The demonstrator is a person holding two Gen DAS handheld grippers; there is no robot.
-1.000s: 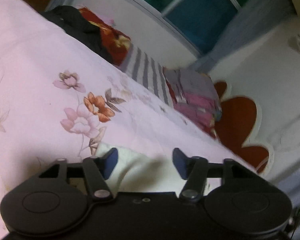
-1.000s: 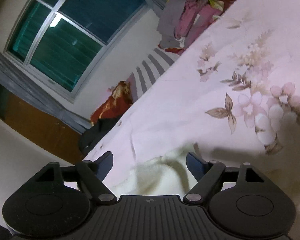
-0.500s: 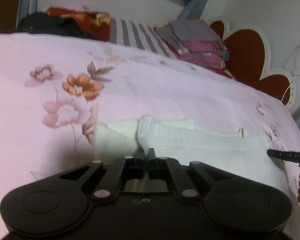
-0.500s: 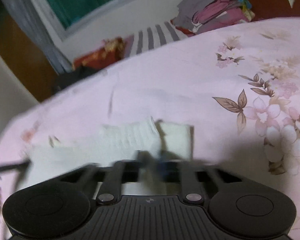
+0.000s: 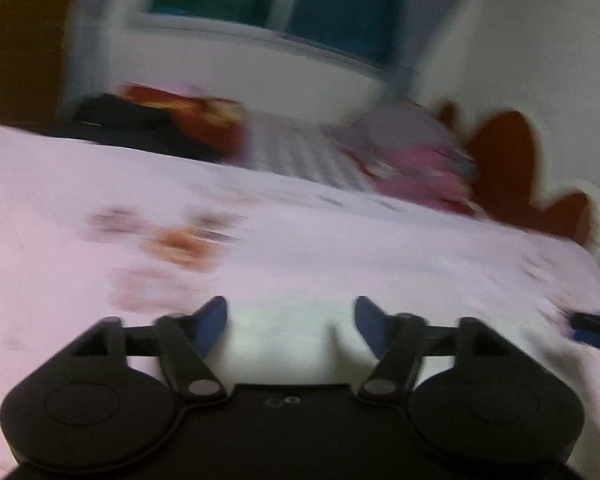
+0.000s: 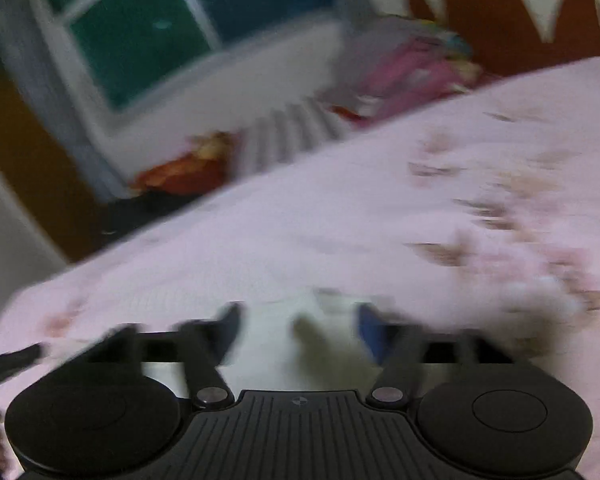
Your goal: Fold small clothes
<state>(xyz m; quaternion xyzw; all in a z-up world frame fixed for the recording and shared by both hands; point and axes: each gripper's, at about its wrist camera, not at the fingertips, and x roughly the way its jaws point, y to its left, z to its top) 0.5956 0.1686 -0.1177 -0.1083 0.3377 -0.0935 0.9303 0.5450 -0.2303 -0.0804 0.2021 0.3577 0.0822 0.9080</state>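
A small white garment (image 5: 284, 340) lies on the pink floral bedsheet (image 5: 340, 248), low in both blurred views. My left gripper (image 5: 290, 330) is open, its blue-padded jaws spread either side of the white cloth. In the right wrist view the garment (image 6: 292, 340) lies between the jaws of my right gripper (image 6: 298, 332), which is also open. Neither gripper holds the cloth. The right gripper's tip (image 5: 596, 326) shows at the far right of the left view.
A pile of folded pink and grey clothes (image 5: 416, 160) sits at the far edge by the red headboard (image 5: 512, 176). A striped pillow (image 5: 288, 152), red cloth (image 5: 188, 120) and dark clothing (image 5: 108, 116) lie along the wall under the window.
Both grippers were shut on the white garment half a second ago; both have opened and let it go. The views have tilted and are blurred by motion.
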